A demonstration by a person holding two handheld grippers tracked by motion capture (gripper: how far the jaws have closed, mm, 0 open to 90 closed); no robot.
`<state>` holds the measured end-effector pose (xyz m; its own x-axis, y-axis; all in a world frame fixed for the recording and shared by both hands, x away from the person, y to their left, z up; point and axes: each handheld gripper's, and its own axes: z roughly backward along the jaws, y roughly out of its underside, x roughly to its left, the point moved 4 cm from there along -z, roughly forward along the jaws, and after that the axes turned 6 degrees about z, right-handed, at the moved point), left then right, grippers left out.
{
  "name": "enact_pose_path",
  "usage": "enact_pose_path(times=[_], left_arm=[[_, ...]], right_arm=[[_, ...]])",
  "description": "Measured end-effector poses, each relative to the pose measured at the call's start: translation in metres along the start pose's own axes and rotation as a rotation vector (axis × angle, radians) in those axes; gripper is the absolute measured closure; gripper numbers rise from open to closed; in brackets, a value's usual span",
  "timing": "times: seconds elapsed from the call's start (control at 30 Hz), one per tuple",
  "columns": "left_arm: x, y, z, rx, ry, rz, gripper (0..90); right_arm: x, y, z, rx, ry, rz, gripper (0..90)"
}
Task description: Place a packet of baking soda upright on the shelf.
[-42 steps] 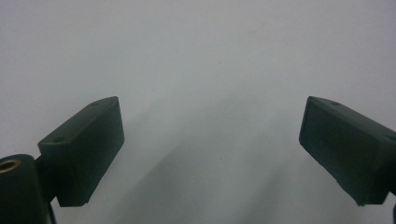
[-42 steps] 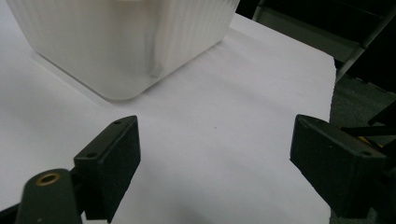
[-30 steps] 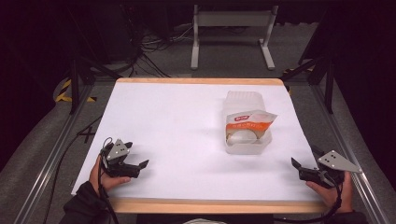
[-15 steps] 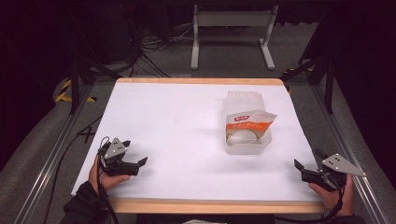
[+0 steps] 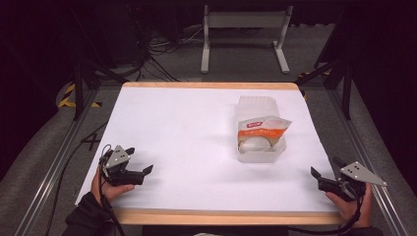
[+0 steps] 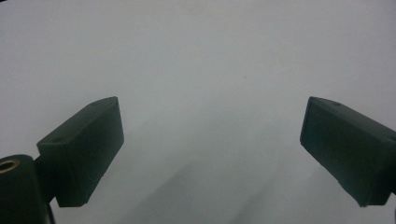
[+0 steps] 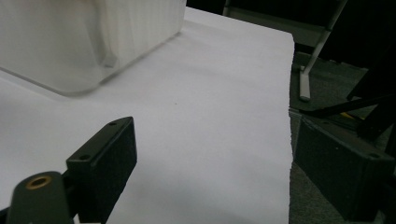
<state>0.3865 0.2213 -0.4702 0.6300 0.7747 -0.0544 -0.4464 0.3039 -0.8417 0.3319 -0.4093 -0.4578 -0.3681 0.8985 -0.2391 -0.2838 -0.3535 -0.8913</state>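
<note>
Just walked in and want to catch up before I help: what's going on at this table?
A person sits at a white table with a gripper in each hand. The left gripper rests near the front left corner, the right gripper near the front right edge; both have their jaws open and hold nothing. A clear plastic container stands right of centre, untouched, with an orange-and-white packet and something white and round in it. The right gripper is the nearer one.

Dark room w/ grey floor (image 5: 162, 73), cables (image 5: 162, 46), white metal stand (image 5: 244, 22).
</note>
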Motion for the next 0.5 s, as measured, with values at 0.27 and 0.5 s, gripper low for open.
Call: enact_pose_path(times=[0.27, 0.5], left_arm=[[-0.0004, 0.0007, -0.002, 0.013, -0.006, -0.005, 6.8], [-0.0006, 0.0007, -0.0045, 0.027, -0.007, -0.019, 6.8]], right_arm=[[0.0012, -0.0001, -0.0007, 0.006, -0.004, 0.013, 14.0], [0.0003, 0.0001, -0.0011, 0.009, -0.01, 0.007, 14.0]])
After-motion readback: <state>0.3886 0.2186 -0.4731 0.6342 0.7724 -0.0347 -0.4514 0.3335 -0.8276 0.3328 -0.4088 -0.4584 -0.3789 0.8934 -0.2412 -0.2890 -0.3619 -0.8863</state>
